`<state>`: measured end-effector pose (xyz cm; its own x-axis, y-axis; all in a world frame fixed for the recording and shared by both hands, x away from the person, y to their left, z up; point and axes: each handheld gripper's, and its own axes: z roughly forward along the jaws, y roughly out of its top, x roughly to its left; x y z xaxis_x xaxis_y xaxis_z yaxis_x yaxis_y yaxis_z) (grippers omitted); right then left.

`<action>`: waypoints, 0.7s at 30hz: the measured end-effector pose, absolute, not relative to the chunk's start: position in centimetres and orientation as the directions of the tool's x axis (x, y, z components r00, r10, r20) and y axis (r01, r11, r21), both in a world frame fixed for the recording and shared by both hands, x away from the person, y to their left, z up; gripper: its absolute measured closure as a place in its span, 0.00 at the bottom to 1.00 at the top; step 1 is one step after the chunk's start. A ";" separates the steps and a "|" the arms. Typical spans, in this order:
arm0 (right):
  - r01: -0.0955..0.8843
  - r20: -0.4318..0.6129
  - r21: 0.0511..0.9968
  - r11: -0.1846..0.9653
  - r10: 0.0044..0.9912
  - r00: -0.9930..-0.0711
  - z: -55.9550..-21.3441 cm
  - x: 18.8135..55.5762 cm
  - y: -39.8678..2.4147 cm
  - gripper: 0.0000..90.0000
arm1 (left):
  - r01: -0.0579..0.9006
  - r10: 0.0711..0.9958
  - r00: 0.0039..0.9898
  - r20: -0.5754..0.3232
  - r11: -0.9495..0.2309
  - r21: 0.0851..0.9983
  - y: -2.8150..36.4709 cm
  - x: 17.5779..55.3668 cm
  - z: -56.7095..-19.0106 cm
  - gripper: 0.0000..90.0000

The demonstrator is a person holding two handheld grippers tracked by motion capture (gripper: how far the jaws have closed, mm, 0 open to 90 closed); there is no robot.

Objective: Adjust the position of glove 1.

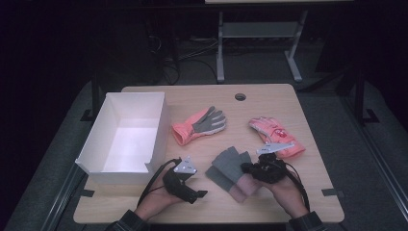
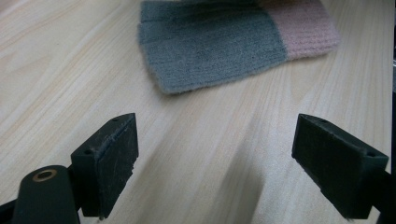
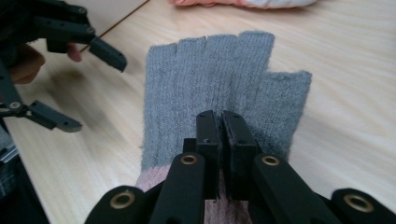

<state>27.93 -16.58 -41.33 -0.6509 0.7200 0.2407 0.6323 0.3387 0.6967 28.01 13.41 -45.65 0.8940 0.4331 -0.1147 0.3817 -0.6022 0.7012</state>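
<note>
Closed black jaws of the right gripper are seen pinched on the grey fingerless glove near its pink cuff, close to the table's front edge, right of centre. Beneath it in the high view a second glove of the same kind appears to lie, partly covered. The left gripper is held with its jaws wide apart and nothing between them, resting by the front edge just left of the glove. The white box along the left edge is seen to hold nothing, so the sorting is judged to be barely begun: no glove has been placed yet. A pink-and-grey glove at the centre and a pink glove towards the right edge remain untouched. A reddish mark is visible on the latter, but no writing can be read.
</note>
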 end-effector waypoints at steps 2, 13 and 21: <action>0.637 0.249 0.695 0.334 0.720 -0.648 -41.5 27.8 -16.2 0.96 | 0.381 0.433 0.894 -0.113 -0.603 0.701 13.4 28.0 -45.6 0.16; 0.646 0.240 0.670 0.365 0.717 -0.654 -42.8 27.9 -14.7 0.96 | 0.376 0.426 0.898 -0.110 -0.612 0.696 13.4 28.1 -45.6 0.16; 0.659 0.243 0.650 0.379 0.717 -0.653 -43.1 27.8 -14.5 0.96 | 0.366 0.417 0.903 -0.100 -0.627 0.688 13.5 28.1 -45.6 0.16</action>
<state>27.84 -14.50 -43.13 -0.6527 0.7175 0.2433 0.6588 0.3788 0.6500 28.11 13.46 -45.63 0.9032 0.4173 -0.1000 0.3658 -0.6269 0.6879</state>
